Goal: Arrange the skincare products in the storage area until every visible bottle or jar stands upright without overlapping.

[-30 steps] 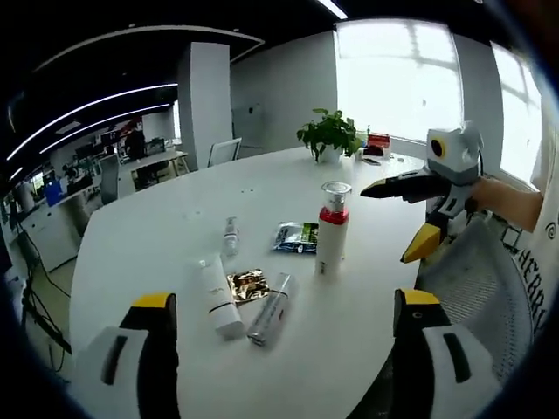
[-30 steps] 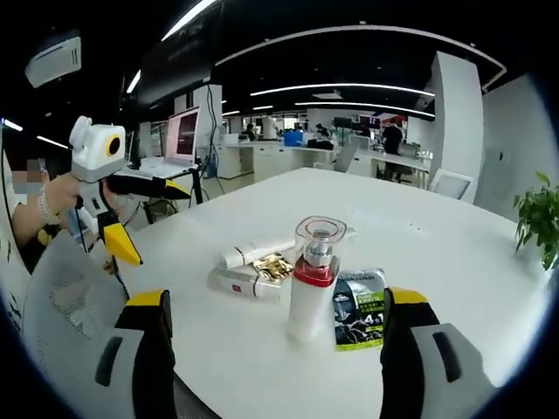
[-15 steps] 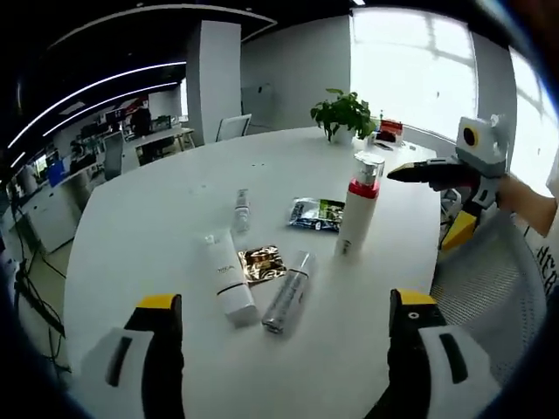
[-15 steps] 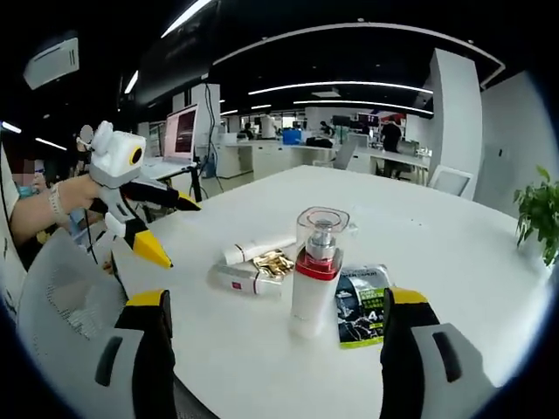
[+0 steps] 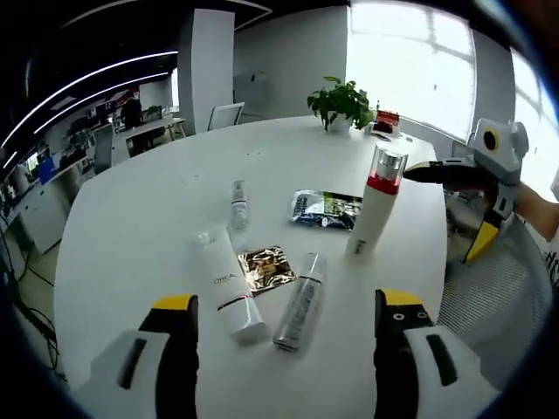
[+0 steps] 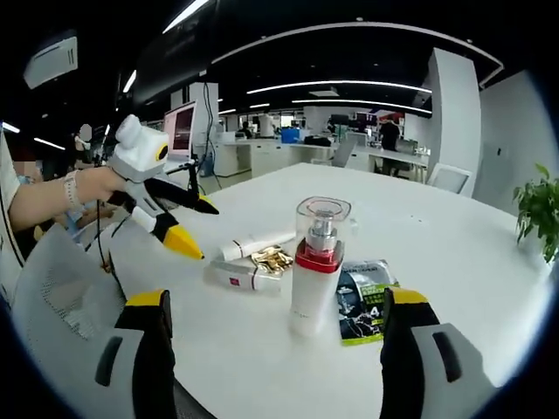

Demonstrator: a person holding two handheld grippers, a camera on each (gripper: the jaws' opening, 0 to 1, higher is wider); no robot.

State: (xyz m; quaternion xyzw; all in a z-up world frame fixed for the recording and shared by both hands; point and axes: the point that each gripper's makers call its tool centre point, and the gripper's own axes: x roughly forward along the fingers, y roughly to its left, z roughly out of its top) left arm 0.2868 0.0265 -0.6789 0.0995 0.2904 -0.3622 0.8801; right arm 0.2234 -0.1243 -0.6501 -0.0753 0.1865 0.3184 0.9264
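The left gripper [image 6: 188,223], jaws wide and empty, hovers nearest the white tube [image 5: 229,292] lying flat on the table [image 5: 131,227], long axis pointing away between its jaws.

A potted plant [image 5: 341,103] stands on the white table [image 5: 148,218] near an office chair [image 5: 225,114].

Open white table [image 5: 131,218] all around the cluster. Upright pump bottle [image 6: 315,266] blocks my right side; lying tube [image 5: 229,292], silver bottle [image 5: 300,301], gold sachet [image 5: 268,268] crowd together, touching.
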